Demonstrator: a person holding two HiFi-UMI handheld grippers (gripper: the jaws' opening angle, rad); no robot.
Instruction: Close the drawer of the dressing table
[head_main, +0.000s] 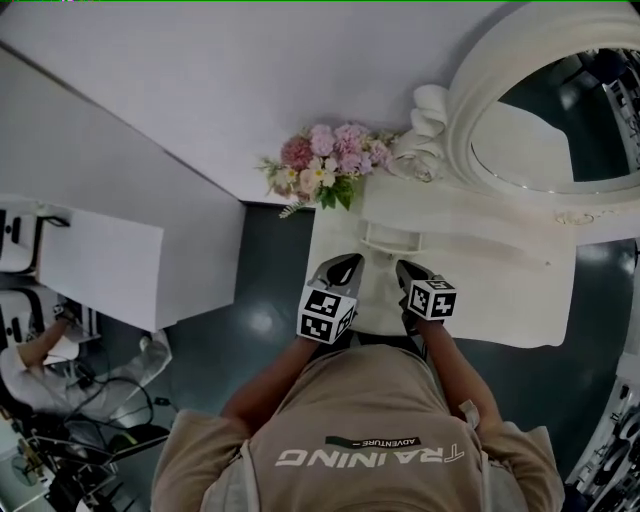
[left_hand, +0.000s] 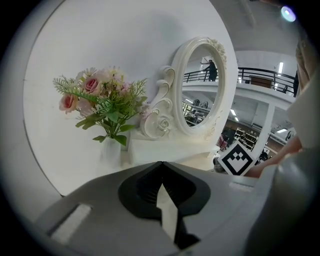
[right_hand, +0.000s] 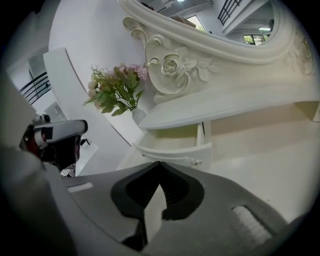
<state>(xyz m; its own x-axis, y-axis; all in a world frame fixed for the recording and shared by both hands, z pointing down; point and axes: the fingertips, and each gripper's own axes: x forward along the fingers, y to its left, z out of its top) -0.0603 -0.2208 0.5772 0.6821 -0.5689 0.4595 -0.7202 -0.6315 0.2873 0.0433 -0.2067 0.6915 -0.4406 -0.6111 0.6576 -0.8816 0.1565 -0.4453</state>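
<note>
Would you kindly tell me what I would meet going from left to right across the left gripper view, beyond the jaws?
Pink flower bouquet → carved rose scroll → oval mirror → balcony railing.

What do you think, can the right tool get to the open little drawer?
Probably yes. The right tool, its jaws shut, points at the open drawer just ahead, and nothing stands between them on the white tabletop.

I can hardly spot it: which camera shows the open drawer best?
The right gripper view: the drawer sits pulled out ahead, its inside visible. The head view shows it small, from above; the left gripper view misses it.
</note>
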